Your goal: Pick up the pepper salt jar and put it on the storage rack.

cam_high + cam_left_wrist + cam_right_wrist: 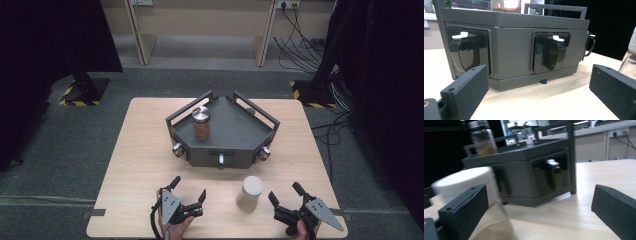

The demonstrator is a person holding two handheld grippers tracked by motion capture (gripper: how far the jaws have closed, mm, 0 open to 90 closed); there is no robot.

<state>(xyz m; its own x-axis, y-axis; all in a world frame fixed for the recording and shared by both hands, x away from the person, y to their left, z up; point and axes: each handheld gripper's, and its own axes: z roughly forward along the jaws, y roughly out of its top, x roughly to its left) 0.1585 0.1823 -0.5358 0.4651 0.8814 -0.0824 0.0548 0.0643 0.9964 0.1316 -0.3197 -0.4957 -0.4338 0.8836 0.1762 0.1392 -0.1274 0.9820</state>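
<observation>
Both tongs wide open, nothing held.

High view: left gripper (189,190) sits at the near table edge, jaws spread, aimed at the grey rack (225,131) in mid-table. Right gripper (285,194) at the near right, jaws also spread, with the white-lidded jar (249,193) just beside it to its left, standing upright on the table (140,160), apart from the rack. That jar is the nearest thing to my right tongs, so I take it as the piece to pick. A second jar with a metal lid (201,123) stands on the rack's top deck, left side.

Left gripper view: jaws far apart, rack front (511,50) dead ahead with two dark dispenser-like pockets. Jar edge (629,60) just shows at the right, beyond the right jaw. No contact.

Right gripper view: blurred. Jar (471,195) sits low left, partly behind my left jaw; cannot tell if it touches. Rack (524,170) behind it, metal-lid jar (482,138) up top.

Handling judgement: body looks like clear glass or hard plastic with contents, so rigid, moderately weighty, smooth and likely slippery. Lid is wider and may be loose, so I wouldn't grab there. Grip the body mid-height, below the lid, jaws square across the diameter, firm but not crushing. Keep it upright.
</observation>
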